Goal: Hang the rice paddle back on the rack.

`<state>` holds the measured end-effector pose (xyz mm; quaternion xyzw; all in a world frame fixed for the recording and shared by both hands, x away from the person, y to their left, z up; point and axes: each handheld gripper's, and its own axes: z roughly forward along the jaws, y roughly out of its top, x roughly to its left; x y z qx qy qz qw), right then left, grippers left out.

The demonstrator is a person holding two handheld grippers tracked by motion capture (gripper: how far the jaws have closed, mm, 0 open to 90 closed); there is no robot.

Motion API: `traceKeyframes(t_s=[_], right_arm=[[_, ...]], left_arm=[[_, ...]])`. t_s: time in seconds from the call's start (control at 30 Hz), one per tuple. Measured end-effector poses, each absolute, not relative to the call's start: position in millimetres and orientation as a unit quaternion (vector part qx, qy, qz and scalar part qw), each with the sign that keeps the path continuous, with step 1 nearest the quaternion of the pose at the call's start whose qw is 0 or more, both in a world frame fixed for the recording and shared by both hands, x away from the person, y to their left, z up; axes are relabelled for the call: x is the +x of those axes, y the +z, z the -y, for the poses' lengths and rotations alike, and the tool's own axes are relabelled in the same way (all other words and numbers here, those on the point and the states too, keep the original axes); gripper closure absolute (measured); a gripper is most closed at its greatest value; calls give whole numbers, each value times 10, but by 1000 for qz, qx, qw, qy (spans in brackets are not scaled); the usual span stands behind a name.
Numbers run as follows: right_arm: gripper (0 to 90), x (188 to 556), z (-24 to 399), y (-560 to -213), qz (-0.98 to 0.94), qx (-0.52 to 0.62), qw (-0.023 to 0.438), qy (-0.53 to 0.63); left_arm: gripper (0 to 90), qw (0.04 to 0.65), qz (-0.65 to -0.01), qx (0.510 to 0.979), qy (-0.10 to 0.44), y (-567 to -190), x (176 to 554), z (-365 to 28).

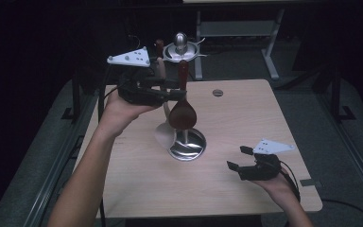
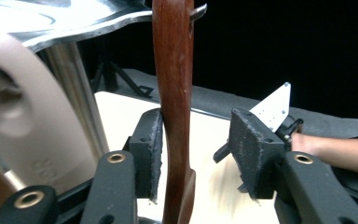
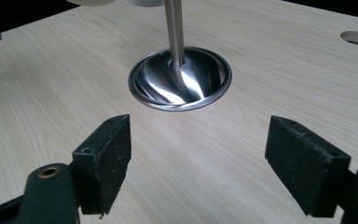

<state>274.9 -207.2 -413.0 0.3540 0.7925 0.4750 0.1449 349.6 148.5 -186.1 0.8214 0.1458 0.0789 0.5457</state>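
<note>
Wooden dark-brown spoon (image 1: 183, 101) hangs from the polished steel stand (image 1: 186, 144) at table centre, stiff, light, best pinched mid-handle. Left gripper (image 2: 196, 149), at ten o'clock, straddles the handle, jaws spread; right gripper (image 1: 240, 164), at four o'clock, gapes empty.

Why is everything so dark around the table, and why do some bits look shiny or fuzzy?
In the high view, light falls on the pale wooden table while the room behind stays black. In the right gripper view, the round shiny metal base of the stand throws bright white glare. In the left gripper view, the big beige rounded thing sits very close and looks blurry, while the dark brown wooden spoon handle looks sharper.
</note>
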Motion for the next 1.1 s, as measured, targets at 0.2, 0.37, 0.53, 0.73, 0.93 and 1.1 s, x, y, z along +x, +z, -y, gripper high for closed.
traceKeyframes(t_s=[0.2,0.37,0.53,0.73,0.93,1.1], right_arm=[[224,2749,2063,-4133,-793,353,145,475],[224,2748,2056,-4134,-794,351,145,474],[224,2750,2055,-4139,-795,351,146,472],[224,2750,2055,-4139,-796,351,147,471],[224,2759,2059,-4135,-795,351,148,473],[224,2770,2051,-4135,-795,350,148,473]], left_arm=[[519,542,-144,824,80,-1878,3448,-1561],[504,542,-141,824,79,-1902,3410,-1611],[469,538,-141,827,80,-1933,3360,-1653],[437,535,-141,829,83,-1974,3297,-1719],[399,529,-147,831,90,-2029,3225,-1814],[379,519,-153,836,92,-2112,3164,-1908]])
